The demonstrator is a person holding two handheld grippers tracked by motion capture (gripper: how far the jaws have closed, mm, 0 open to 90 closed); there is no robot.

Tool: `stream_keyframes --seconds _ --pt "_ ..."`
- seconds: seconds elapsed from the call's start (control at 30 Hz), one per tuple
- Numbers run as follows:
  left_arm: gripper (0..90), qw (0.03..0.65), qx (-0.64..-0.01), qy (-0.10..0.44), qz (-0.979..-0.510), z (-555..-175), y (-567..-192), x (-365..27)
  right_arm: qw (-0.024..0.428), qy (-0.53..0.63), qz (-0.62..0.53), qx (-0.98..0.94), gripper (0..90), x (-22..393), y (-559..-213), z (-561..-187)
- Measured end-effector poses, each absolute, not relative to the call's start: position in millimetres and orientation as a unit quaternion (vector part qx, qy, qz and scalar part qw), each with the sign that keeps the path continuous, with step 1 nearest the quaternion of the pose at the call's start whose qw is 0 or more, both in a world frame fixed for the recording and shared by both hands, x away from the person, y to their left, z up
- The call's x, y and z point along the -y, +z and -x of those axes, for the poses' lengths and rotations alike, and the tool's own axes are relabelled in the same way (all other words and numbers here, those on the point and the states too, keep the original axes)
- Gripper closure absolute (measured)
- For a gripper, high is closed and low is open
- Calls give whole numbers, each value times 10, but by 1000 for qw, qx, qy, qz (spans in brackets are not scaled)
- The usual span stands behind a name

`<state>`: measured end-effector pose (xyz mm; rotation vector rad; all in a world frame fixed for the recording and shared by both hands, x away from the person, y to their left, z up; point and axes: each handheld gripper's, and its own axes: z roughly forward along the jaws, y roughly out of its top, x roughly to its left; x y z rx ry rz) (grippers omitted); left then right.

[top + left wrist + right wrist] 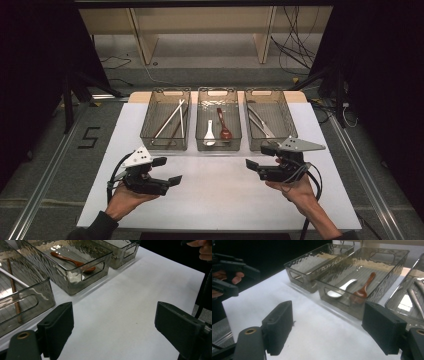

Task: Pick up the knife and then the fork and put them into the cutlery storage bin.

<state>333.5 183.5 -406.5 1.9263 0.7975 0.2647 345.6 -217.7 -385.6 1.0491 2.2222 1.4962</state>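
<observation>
My left gripper hovers over the near left of the white table, open with nothing between its jaws. In the left gripper view, the left gripper faces bare tabletop. My right gripper is at the near right, just before the right bin, and is open and empty. Bare tabletop lies between the jaws of the right gripper too. The middle bin holds a white spoon and a red-brown spoon. The left bin holds chopsticks.
Three smoky clear bins stand side by side along the table's far half. Metal utensils lie in the right bin. A wooden shelf frame and loose cables sit on the floor beyond the table. Dark stands flank both sides.
</observation>
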Motion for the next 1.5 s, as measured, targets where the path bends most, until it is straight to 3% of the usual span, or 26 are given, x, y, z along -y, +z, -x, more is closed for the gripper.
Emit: stream_keyframes --seconds 0.73,1.5 --pt "152 511 -335 102 -785 -3296 -4065 -1851 150 506 -380 -760 224 2398 -3963 -3084" --pt "152 511 -336 99 -785 -3302 -4069 -1846 157 498 -382 -762 218 2403 -3985 -3099"
